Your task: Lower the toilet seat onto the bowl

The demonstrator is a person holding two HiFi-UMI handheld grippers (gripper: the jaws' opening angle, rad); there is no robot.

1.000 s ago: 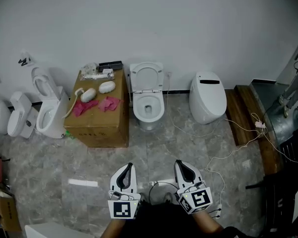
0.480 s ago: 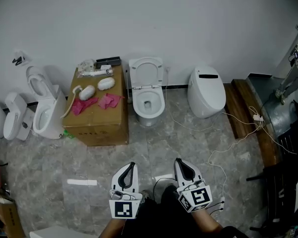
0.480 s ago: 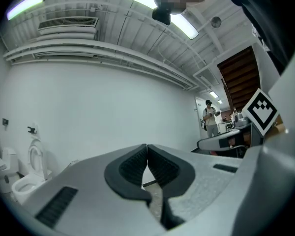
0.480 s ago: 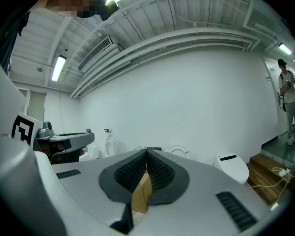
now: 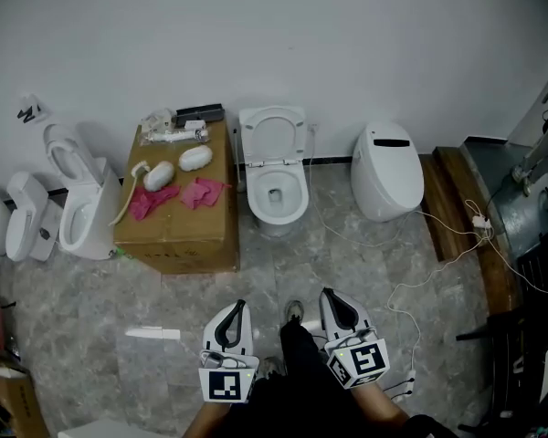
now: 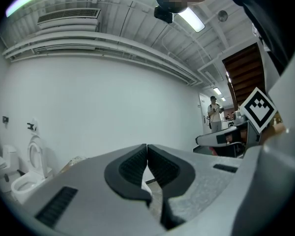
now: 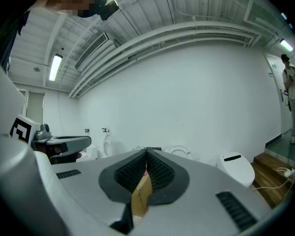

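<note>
White toilets [image 5: 78,210]: three of them stand at the far left, against the wall; the biggest one has its seat up.
Cardboard box [image 5: 178,231]: it stands between these toilets and the middle toilet, just beside the latter. Pink cloths [image 5: 201,191] and small white parts [image 5: 196,158] lie on top of it.
Left gripper [image 5: 239,305]: it is near the person, low in the head view, well apart from the toilets. Its own view [image 6: 147,146] shows the jaws together, tips touching, with nothing between them.
Toilet seat [image 5: 274,135]: it stands upright at the far wall, leaning back, not on the bowl. Both grippers are well apart from it.
Bowl [image 5: 277,199]: it is open, just below the raised seat, right of the box.
Right gripper [image 5: 327,297]: it is beside the left one, pointing to the far wall. Its own view [image 7: 146,151] shows the jaws closed and holding nothing.
Closed toilet [image 5: 388,176]: a rounded white one with its lid down, right of the bowl.
White cable [image 5: 411,281]: it runs over the floor tiles on the right.
Wooden step [image 5: 447,203]: it lies at the far right, beside the closed toilet.
</note>
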